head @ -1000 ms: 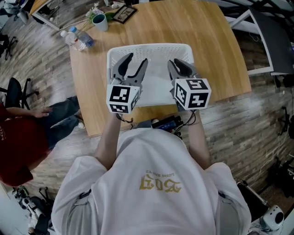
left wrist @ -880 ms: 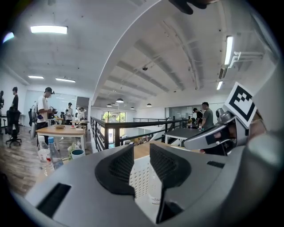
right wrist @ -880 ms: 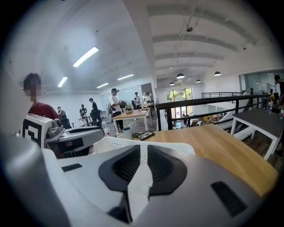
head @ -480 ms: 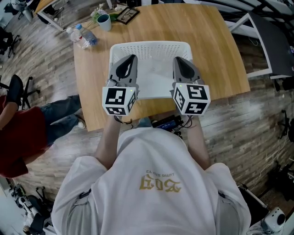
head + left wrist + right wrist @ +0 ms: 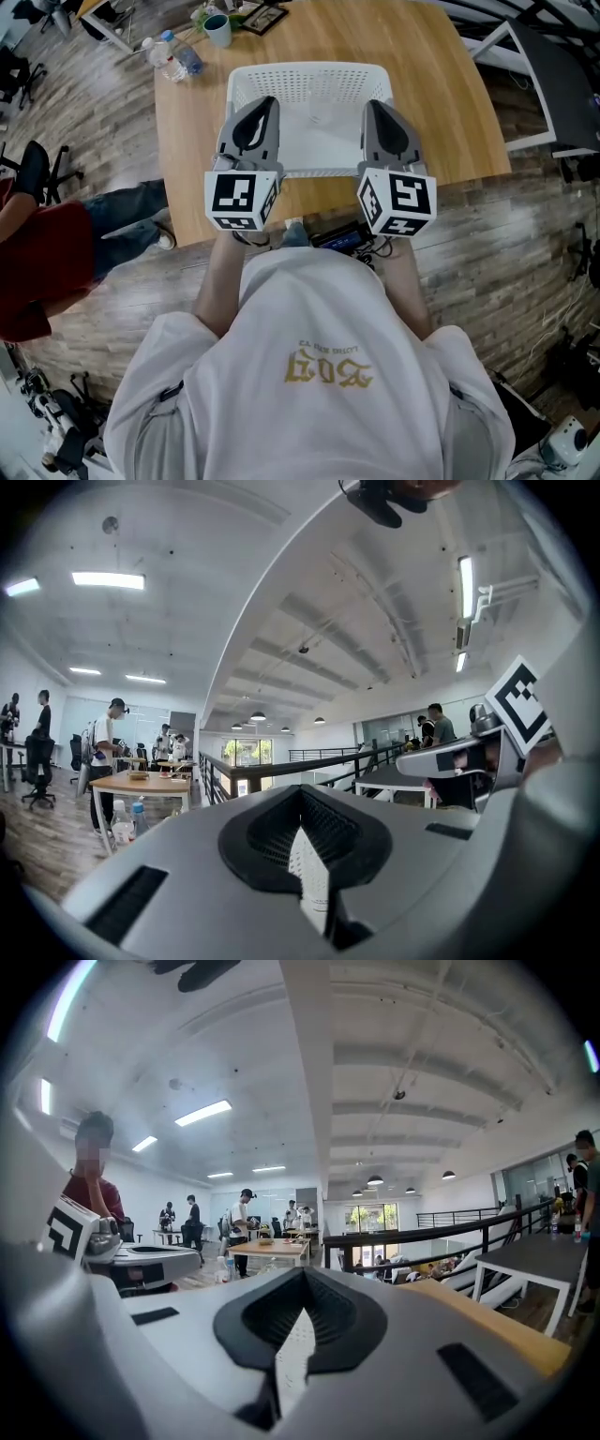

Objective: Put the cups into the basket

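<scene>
A white perforated basket point(image 5: 309, 82) stands on the wooden table point(image 5: 450, 84); the part of its floor that shows holds no cup. One teal cup point(image 5: 217, 28) stands at the table's far left corner, well away from both grippers. My left gripper point(image 5: 264, 103) hangs over the basket's left side, shut, with nothing in it. Over the right side my right gripper point(image 5: 376, 106) is shut and empty too. Both point level: the left gripper view point(image 5: 302, 797) and the right gripper view point(image 5: 305, 1279) look across the room, jaws closed to a point.
Two water bottles point(image 5: 172, 56) lie near the cup and a picture frame point(image 5: 263, 16) sits at the table's far edge. A person in red stands at the left by an office chair point(image 5: 33, 169). Several people and other tables point(image 5: 141, 782) fill the room beyond.
The left gripper's jaws went from open to shut with nothing between them. Both grippers rose above the basket and now point more level.
</scene>
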Tool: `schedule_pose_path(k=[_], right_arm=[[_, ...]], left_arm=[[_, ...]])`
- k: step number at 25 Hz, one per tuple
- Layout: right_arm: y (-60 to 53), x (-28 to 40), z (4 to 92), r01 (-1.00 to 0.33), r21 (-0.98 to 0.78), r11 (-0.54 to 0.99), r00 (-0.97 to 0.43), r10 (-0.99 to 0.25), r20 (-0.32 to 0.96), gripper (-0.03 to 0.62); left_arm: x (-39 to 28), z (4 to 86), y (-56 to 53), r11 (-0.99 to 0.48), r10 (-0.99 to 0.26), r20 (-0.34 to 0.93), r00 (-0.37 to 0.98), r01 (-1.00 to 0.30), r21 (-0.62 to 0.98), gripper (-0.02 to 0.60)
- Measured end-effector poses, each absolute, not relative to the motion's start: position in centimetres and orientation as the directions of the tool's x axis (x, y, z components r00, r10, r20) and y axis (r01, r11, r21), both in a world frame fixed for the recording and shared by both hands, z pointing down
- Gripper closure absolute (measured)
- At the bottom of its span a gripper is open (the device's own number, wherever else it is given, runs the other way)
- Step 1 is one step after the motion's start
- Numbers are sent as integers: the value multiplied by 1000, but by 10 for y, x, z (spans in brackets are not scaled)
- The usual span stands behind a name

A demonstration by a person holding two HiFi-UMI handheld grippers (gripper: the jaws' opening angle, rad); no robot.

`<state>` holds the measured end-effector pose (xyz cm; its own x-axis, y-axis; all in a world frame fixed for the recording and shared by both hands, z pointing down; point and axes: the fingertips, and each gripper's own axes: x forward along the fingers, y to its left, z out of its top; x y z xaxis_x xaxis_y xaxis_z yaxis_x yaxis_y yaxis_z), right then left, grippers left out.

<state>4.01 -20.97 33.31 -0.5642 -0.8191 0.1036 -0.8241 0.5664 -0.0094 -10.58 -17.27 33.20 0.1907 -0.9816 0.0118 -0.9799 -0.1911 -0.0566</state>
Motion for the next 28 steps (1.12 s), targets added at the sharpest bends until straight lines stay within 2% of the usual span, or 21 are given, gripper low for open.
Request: schedule_pose_path(k=[21,28], right_arm=[[-185,63,329,-838,9,546,-544,-836,74,584],[-190,66,330,-841,7,542,-539,-838,79,585]], left_arm=[[-87,329,-152,-210,-977,-30,211,-977,-18,574],[-81,336,-156,-222,-975,2,222,-973,-55,574]])
